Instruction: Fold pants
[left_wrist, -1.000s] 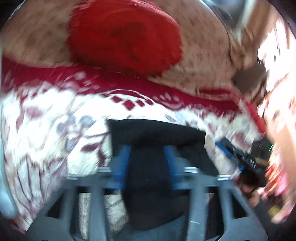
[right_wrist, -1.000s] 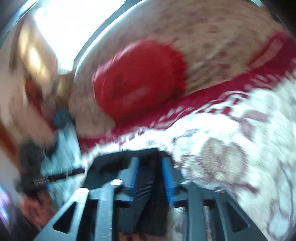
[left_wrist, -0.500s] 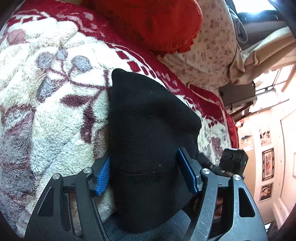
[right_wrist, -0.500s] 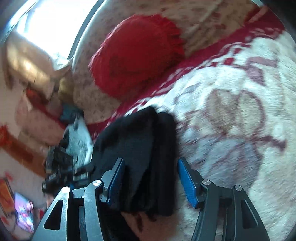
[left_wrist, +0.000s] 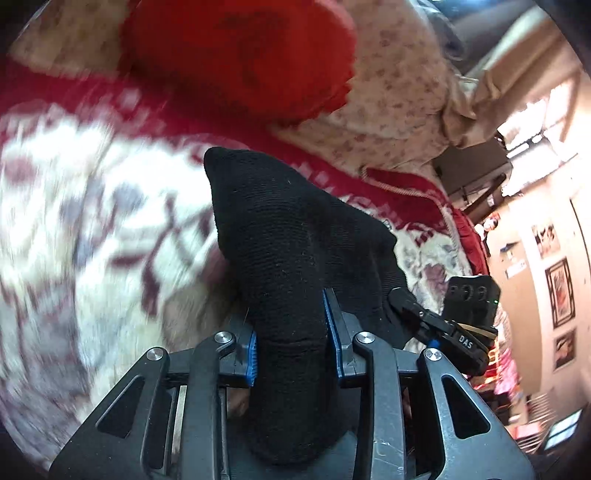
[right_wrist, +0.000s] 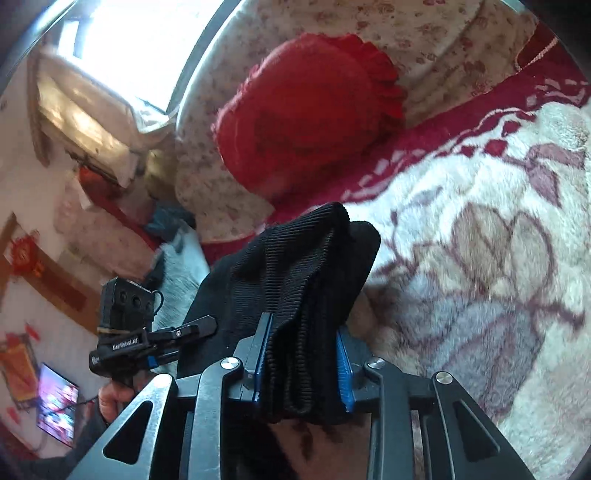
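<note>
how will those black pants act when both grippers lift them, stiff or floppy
Probably floppy: the black pants bunch up between the left gripper fingers. Likely grippy rather than slippery, given the ribbed knit in the right gripper. Free parts would likely sag onto the blanket.

Both grippers are built the same: dark grey metal linkage arms with triangular cutouts, silver round-head screws at the pivots, and ribbed blue pads (left_wrist: 252, 350) on the fingers. The left gripper (right_wrist: 168, 341) is seen from the side, black, with white "GenRobot.AI" lettering printed on it. A bit of bare skin on the left hand (right_wrist: 110, 400) is visible.
</note>
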